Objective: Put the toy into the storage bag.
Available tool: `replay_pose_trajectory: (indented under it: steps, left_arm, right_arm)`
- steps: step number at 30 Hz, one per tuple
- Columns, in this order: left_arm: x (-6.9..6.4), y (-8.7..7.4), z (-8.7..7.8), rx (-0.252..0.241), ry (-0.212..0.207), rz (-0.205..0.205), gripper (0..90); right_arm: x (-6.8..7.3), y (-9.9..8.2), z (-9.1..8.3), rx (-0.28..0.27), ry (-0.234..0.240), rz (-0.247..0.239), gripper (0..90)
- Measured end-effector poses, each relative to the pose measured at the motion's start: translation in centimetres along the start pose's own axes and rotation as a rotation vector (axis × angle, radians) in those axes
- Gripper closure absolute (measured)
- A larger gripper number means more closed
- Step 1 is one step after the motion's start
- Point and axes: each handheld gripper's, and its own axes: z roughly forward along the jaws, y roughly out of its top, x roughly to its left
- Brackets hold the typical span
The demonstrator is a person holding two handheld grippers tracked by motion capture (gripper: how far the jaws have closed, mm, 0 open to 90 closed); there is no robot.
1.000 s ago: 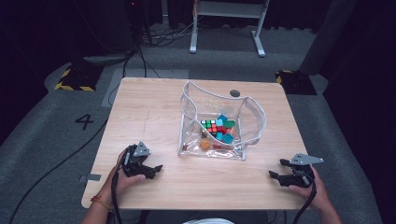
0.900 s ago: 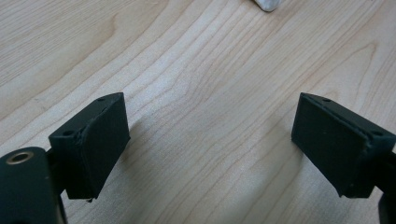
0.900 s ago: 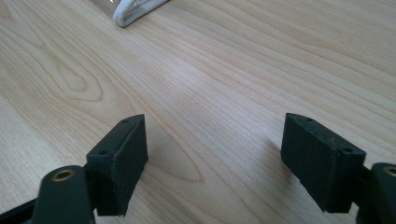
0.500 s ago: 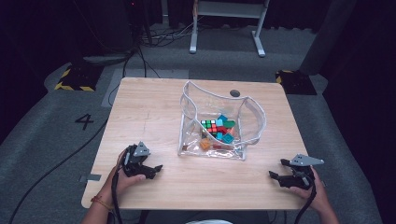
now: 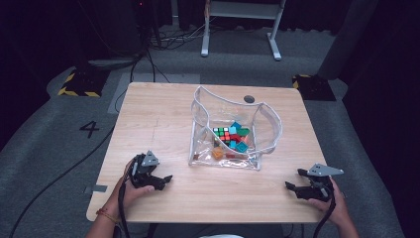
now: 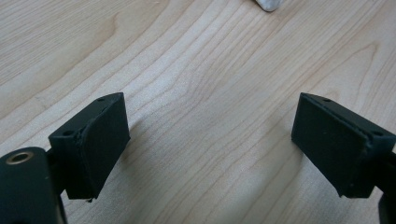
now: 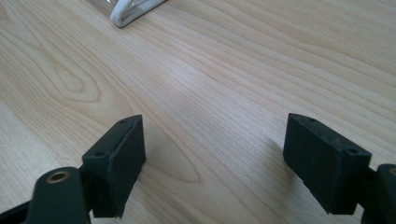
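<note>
Both grippers, left (image 5: 166, 179) and right (image 5: 291, 187), rest low on the table (image 5: 158, 114), jaws spread apart, gripping nothing. Between them sits a clear bag (image 5: 233, 131) of toys, well apart from each.

Left gripper (image 5: 166, 179) low at near-left, jaws spread wide, nothing between; left hand (image 5: 132, 191) wrapped round its body. Right gripper (image 5: 288, 187) low at near-right, jaws likewise wide, held by right hand (image 5: 333, 204)

The bench (image 5: 163, 119) is pale wood with fine grain. The pouch (image 5: 233, 129) is clear plastic with white trim. Inside, the puzzle cube (image 5: 224, 135) shows red, green and white squares among teal and orange pieces. Both grippers' fingers (image 6: 95, 140) are matte black.
</note>
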Motion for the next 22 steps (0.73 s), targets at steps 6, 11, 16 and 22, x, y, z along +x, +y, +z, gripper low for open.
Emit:
replay_pose_trajectory:
  steps: [6,11,16,22]
  left_arm:
    - [0.00,0.00,0.00,0.001,-0.001,0.000,11.3]
    - [0.04,0.03,0.00,0.003,-0.003,0.001,11.3]
    - [0.08,0.07,0.03,0.005,0.001,0.005,10.9]
    - [0.00,0.09,0.10,0.003,0.006,-0.008,10.7]
  right_arm:
    - [-0.01,0.00,0.03,-0.001,0.001,0.000,20.6]
    - [-0.04,0.00,0.03,0.001,0.001,-0.006,20.6]
    - [-0.05,0.01,0.05,0.001,0.001,-0.007,20.5]
    - [-0.05,0.01,0.05,0.000,0.002,-0.006,20.5]
